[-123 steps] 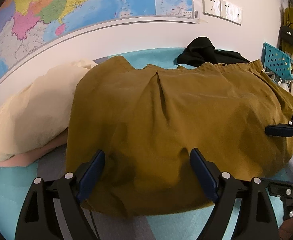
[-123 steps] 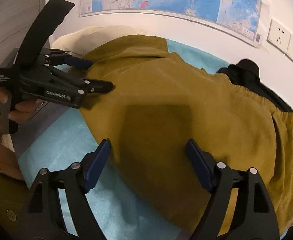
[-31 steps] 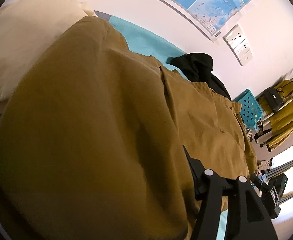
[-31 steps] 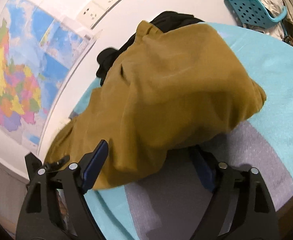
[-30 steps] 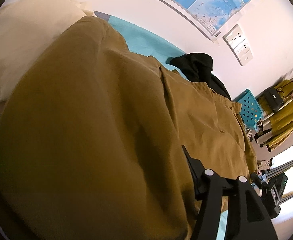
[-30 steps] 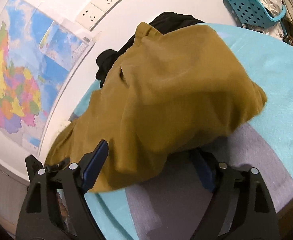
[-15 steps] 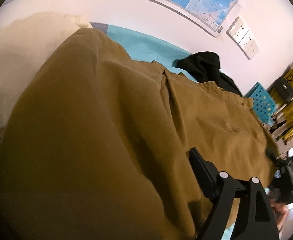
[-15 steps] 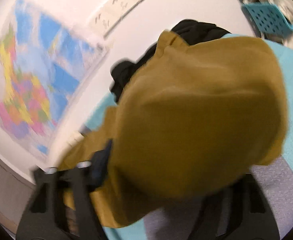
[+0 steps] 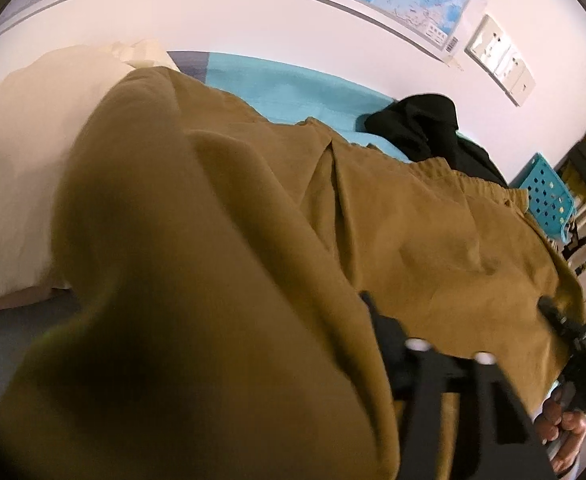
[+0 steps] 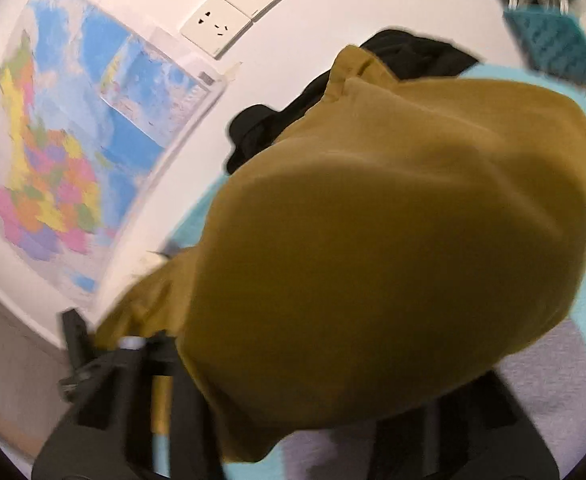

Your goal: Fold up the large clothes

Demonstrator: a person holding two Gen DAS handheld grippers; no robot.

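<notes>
Lifting the near hem looks like the step in hand: the large mustard-brown cotton garment (image 9: 433,240) lies spread over the teal and grey bed cover (image 9: 277,80), and its near edge is raised so close to both cameras that it billows across each view. In the left wrist view the left gripper (image 9: 253,360) is mostly buried in cloth; only one black finger (image 9: 377,324) shows beside the bulge, so I judge it clamped on the hem, though the other finger is hidden. In the right wrist view the right gripper (image 10: 313,420) is likewise draped; fabric hangs over and between its dark fingers (image 10: 105,384), and it too appears closed on the hem, with motion blur leaving that short of certain.

The far elasticated waistband of the garment rests against the crumpled black garment (image 9: 421,128), which lies between it and the white wall under the coloured wall map (image 10: 73,160). A cream pillow (image 9: 21,152) sits just beside the garment's left edge, and a teal perforated plastic basket (image 9: 549,196) stands beyond its right end.

The next move, as I read it, calls for carrying both held corners together toward the waistband by the black garment, keeping them level so the fold lands square, then letting go only once the hem lies flat there.
</notes>
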